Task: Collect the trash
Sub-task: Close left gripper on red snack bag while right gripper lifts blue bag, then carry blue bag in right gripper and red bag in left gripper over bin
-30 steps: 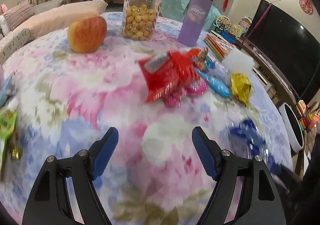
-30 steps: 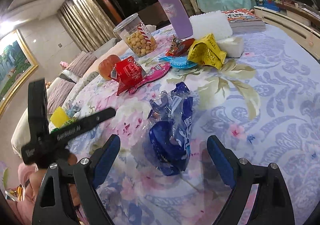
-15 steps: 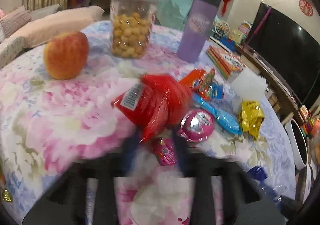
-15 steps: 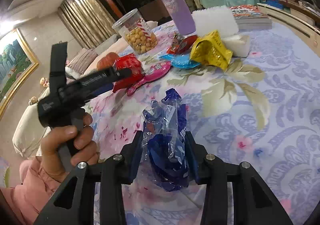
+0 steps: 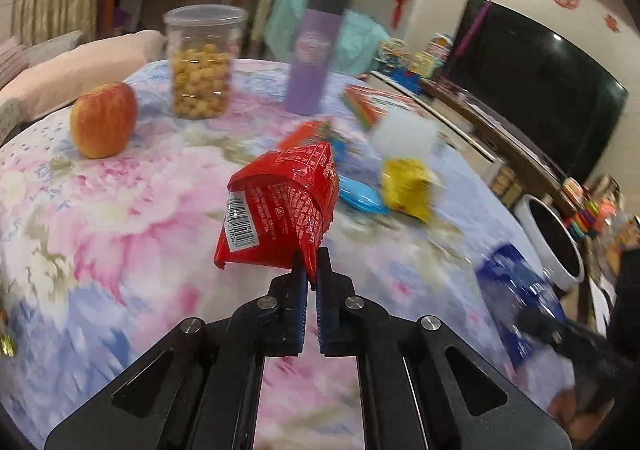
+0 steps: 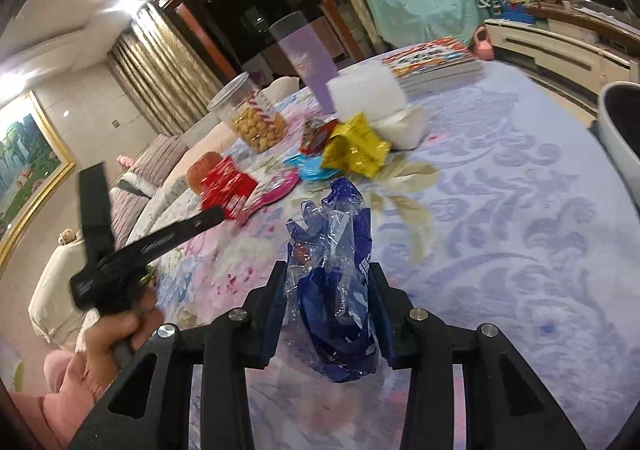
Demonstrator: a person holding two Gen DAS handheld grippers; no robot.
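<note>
A: Two pieces of trash were in hand at this point. The left gripper [image 5: 311, 264] was clamped tight on the near corner of the red wrapper [image 5: 280, 206], which hung clear above the flowered tablecloth [image 5: 120, 210]. The right gripper [image 6: 329, 304] was closed partway on the blue bag [image 6: 336, 282], pads pressing both its sides.

B: Step?

A: Pick-up done on both, carry about to start, by my reading. The next move would call for taking both to the white bin [image 5: 552, 246] off the table's far right edge, keeping the grips firm; the thin corner hold on the wrapper could slip.

B: Change from a second earlier?

A: Both sets of jaws had stood wide then, the wrapper lying flat among the snacks, the bag loose on the cloth between the right pads. Both had since closed. The yellow packet [image 6: 354, 150], apple [image 5: 103, 120] and snack jar [image 5: 200, 62] were untouched.
</note>
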